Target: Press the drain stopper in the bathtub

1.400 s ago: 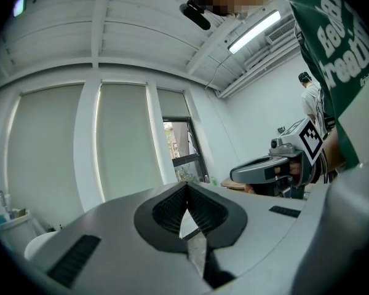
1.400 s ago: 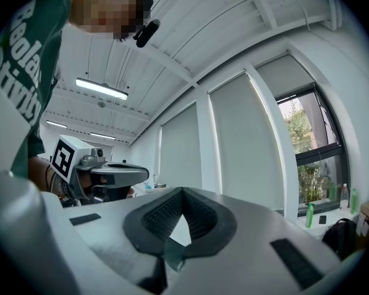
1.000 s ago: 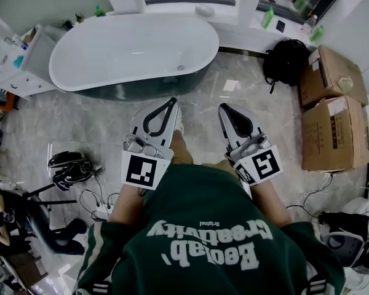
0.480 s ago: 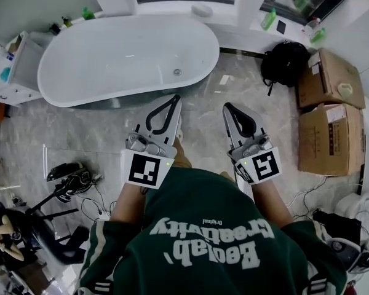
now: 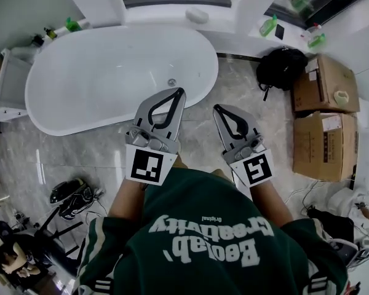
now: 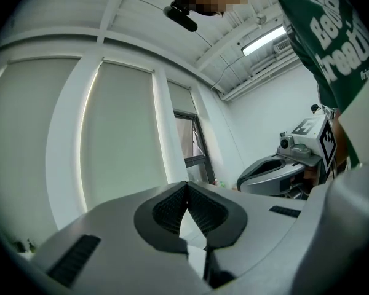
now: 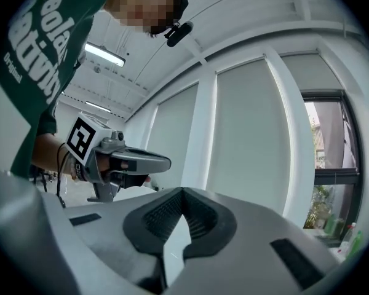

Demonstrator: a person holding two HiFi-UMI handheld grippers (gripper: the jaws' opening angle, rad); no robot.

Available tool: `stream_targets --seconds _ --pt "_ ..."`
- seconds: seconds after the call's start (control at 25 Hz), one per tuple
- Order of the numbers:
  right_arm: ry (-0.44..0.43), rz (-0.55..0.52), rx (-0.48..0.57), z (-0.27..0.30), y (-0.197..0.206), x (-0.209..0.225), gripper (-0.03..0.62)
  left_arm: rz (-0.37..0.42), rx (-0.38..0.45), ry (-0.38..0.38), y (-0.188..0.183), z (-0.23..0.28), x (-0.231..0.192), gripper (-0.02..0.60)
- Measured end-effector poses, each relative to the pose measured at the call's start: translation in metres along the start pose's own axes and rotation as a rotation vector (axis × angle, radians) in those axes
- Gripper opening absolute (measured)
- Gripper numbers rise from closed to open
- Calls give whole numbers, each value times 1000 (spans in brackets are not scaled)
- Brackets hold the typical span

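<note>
The white oval bathtub (image 5: 80, 112) fills the upper left of the head view. Its small round metal drain stopper (image 5: 171, 82) sits on the tub floor near the right end. My left gripper (image 5: 181, 91) is shut and holds nothing; its tips hang over the tub's near rim, just below and right of the stopper and well above it. My right gripper (image 5: 216, 108) is also shut and empty, over the marble floor right of the tub. In the left gripper view the jaws (image 6: 186, 186) meet against window panels; in the right gripper view the jaws (image 7: 183, 192) point the same way.
A black backpack (image 5: 283, 66) lies on the floor at the right, with two cardboard boxes (image 5: 323, 82) beyond it. Green bottles (image 5: 267, 24) stand on the window ledge. A white cabinet (image 5: 3, 88) stands left of the tub. Camera gear and cables (image 5: 71, 192) lie at lower left.
The view has closed in on the tub, which now sits nearer and larger. Both grippers came forward, and the left one's tips now reach over the tub rim. Both stay shut.
</note>
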State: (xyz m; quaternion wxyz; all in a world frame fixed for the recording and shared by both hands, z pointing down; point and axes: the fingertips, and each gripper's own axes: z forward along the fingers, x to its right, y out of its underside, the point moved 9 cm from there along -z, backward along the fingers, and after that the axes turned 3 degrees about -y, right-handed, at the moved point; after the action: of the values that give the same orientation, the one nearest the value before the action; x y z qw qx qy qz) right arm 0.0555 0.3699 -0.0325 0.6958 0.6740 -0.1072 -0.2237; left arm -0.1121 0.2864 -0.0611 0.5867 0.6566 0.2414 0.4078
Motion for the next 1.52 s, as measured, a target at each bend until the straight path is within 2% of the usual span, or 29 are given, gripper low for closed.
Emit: stream_targets --seconds 0.36,0.68,0.96,1.08,1.2,1.52 --pt "1 42 -1 122 -7 57 11 9 -23 42 27 72 -99 8" --pt "26 72 -8 192 0 86 11 2 -37 84 53 114 -150 8" --pt "49 106 -33 203 15 92 11 -10 -75 83 70 124 -164 7" --pt "44 107 -34 207 17 93 11 45 -99 67 72 122 -163 8" --pt "15 98 -15 214 17 98 11 70 -109 64 74 125 -161 8" --pt "-100 59 -31 239 24 124 11 22 -141 -23 82 144 -164 8"
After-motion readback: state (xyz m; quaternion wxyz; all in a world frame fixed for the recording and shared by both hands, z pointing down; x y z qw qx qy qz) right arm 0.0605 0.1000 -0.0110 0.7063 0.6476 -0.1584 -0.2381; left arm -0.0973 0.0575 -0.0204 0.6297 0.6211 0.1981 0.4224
